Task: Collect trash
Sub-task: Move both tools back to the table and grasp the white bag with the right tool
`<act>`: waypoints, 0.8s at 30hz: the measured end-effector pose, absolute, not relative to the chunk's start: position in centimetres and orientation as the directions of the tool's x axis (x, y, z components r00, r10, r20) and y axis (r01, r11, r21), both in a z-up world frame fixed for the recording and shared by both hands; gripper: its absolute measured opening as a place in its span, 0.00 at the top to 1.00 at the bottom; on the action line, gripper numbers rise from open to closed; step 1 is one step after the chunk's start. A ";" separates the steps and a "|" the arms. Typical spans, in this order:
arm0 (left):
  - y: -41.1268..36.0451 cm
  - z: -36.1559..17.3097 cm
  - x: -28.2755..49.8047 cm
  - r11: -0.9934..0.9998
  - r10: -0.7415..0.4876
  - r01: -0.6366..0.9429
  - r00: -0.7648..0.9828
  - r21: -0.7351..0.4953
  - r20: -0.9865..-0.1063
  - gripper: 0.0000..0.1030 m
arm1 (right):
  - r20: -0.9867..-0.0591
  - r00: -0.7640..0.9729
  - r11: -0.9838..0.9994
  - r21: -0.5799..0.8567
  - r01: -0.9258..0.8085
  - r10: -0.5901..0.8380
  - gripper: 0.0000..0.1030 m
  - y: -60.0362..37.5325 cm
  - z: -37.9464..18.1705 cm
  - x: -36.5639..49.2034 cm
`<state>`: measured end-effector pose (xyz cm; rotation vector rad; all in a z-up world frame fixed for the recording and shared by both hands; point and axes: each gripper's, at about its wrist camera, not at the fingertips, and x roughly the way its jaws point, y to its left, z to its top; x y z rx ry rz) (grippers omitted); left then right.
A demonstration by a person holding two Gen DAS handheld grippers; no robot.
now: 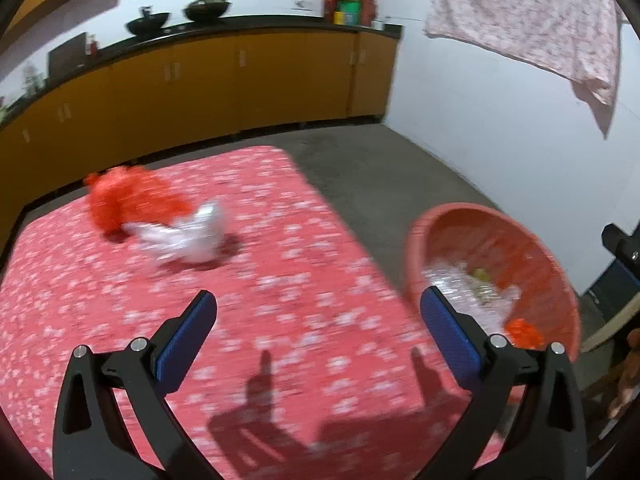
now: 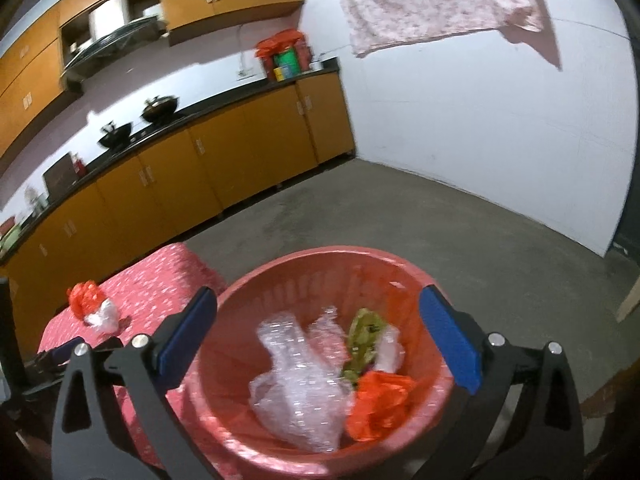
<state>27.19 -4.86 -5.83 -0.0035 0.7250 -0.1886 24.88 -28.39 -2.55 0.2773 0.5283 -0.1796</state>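
Two tools stand with jaws spread wide and nothing between them: the left tool (image 1: 318,336) over the pink floral counter (image 1: 280,280), the right tool (image 2: 318,330) above the red basket (image 2: 280,276) at lower centre, holding bubble wrap (image 2: 300,392). Left of centre on the counter lie a red plastic bag (image 1: 124,200) and a white plastic bag (image 1: 188,236), touching.

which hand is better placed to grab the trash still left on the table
Left. The left gripper is open over the tablecloth, facing the red bag and white bag. The right gripper hangs open over the basket, farther away.
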 end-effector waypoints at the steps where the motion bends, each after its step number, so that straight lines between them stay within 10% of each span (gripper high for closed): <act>1: -3.7 -5.9 27.0 0.987 -0.154 0.150 0.737 -0.063 -0.658 0.02 | -0.521 0.850 0.954 0.205 0.218 -0.082 0.04 -27.5 -2.5 25.3; 24: 18.0 -8.0 24.3 0.969 0.194 -0.248 0.743 0.006 -0.640 0.02 | -0.631 0.757 0.986 0.109 -0.129 0.169 0.05 -2.5 -6.6 38.6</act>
